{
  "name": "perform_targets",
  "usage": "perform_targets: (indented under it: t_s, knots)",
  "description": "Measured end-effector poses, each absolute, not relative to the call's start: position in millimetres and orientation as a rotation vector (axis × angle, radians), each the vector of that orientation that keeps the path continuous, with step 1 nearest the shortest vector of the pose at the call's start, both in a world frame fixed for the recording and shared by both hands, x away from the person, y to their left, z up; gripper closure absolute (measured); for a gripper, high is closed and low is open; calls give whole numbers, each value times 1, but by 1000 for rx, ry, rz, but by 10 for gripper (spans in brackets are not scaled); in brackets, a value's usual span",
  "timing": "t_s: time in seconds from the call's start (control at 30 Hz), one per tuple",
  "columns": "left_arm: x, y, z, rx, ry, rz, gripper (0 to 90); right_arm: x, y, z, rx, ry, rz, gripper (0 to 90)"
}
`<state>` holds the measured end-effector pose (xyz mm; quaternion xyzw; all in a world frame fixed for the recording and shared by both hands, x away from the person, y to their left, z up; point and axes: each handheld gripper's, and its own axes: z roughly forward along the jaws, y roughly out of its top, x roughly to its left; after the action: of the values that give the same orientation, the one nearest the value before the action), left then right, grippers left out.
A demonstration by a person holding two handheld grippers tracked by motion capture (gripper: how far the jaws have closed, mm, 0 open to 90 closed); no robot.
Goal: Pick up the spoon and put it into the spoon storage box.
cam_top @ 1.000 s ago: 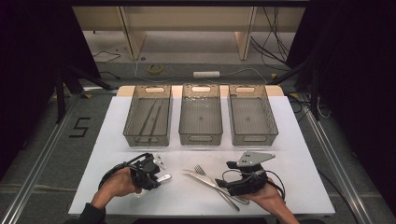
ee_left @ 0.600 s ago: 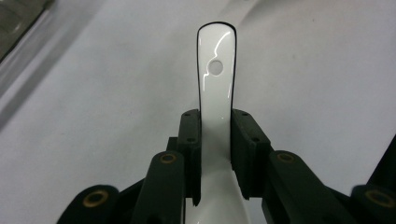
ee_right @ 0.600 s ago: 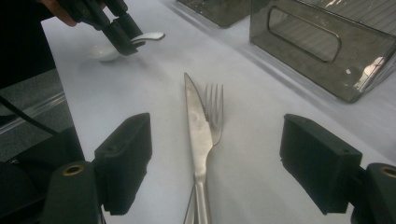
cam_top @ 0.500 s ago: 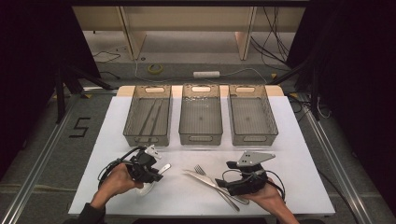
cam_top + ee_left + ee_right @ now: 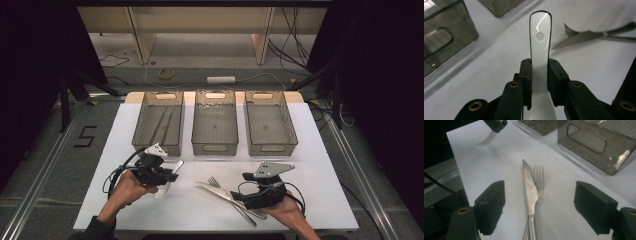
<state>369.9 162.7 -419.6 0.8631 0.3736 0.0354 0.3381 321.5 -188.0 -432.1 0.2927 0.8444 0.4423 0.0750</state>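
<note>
Between the black jaws of the left gripper [image 5: 539, 85] we hold a white spoon [image 5: 539, 47] by its flat, glossy handle, lifted just above the white table [image 5: 320, 150] in front of the left grey bin [image 5: 159, 122]. We should keep the hold firm, since the glazed surface looks slippery, and carry it level to a bin. The right gripper [image 5: 540, 207] rests wide open around a serrated steel knife [image 5: 529, 187] and a fork [image 5: 539, 181].

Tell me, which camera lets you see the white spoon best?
The left gripper view: the white spoon runs up the middle, pinched between the left gripper jaws. The high view shows it small in that gripper. The right gripper view catches one end, far off.
</note>
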Motion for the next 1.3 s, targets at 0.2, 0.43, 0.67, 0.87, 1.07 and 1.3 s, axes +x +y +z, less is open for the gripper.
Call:
perform_targets:
  t_s: [0.2, 0.43, 0.67, 0.87, 1.07, 1.3]
  knots:
    - [379, 154, -412, 2220, 982, 133, 742, 321, -189, -432, 886, 2526, 1334, 261]
    - [397, 149, -394, 2135, 1000, 193, 742, 323, -190, -432, 887, 2524, 1332, 261]
    - [418, 141, -379, 2072, 1029, 239, 742, 323, -190, -431, 894, 2516, 1337, 261]
    - [435, 134, -369, 2042, 1044, 264, 743, 322, -190, -431, 896, 2517, 1341, 261]
    - [450, 120, -362, 2039, 1043, 268, 743, 323, -191, -431, 898, 2510, 1351, 253]
    - [465, 100, -355, 2020, 1030, 260, 743, 322, -192, -429, 904, 2494, 1379, 247]
